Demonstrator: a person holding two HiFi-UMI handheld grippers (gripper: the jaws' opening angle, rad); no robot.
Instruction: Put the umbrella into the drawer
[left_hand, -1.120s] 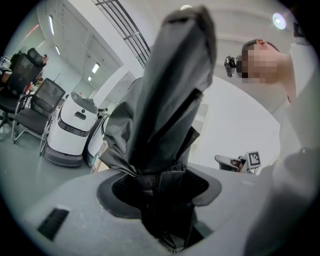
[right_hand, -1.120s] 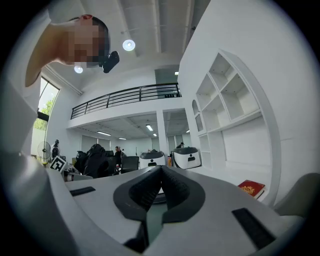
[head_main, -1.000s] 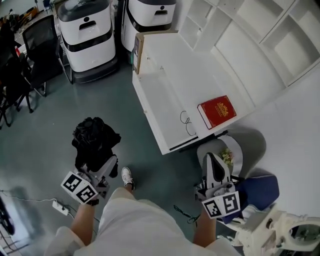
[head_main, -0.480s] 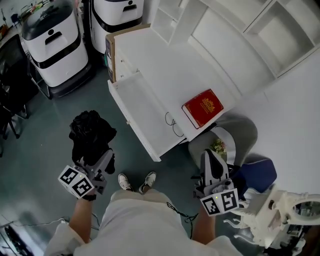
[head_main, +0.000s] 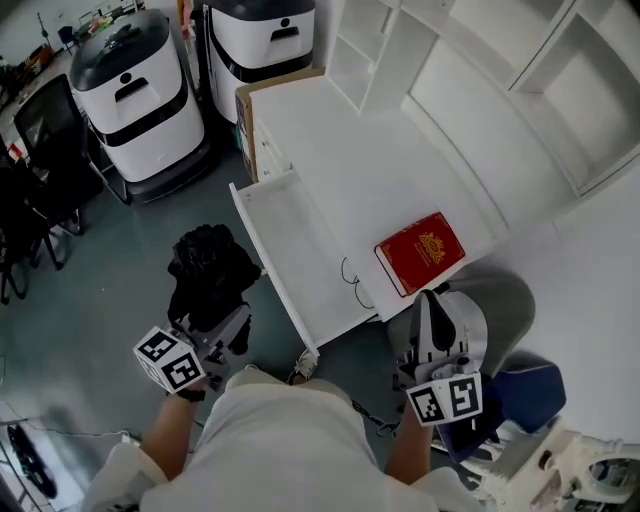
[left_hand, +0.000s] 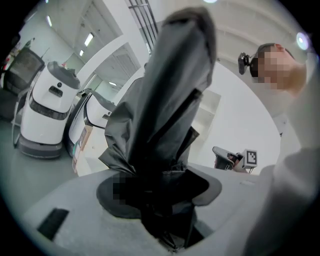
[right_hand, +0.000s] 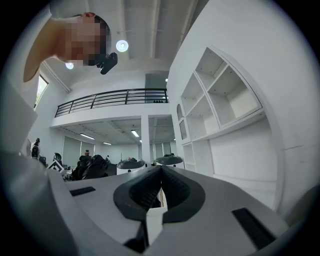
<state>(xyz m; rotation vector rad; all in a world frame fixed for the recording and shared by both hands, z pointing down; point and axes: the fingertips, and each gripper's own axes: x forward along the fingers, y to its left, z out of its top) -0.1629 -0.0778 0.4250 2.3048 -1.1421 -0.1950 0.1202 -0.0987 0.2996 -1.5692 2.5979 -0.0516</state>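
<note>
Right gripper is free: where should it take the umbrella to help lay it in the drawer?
Probably the free, bundled end of the umbrella beyond the left gripper, coming from the drawer side: the left gripper clamps the other end.

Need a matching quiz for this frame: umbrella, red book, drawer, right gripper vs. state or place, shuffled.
1. umbrella
2. red book
3. drawer
4. right gripper

A. pulled open
B. jaws together, nothing held
C. clamped in the left gripper
D. lying on the desk top

Pairs: 1-C; 2-D; 3-A; 4-B
</note>
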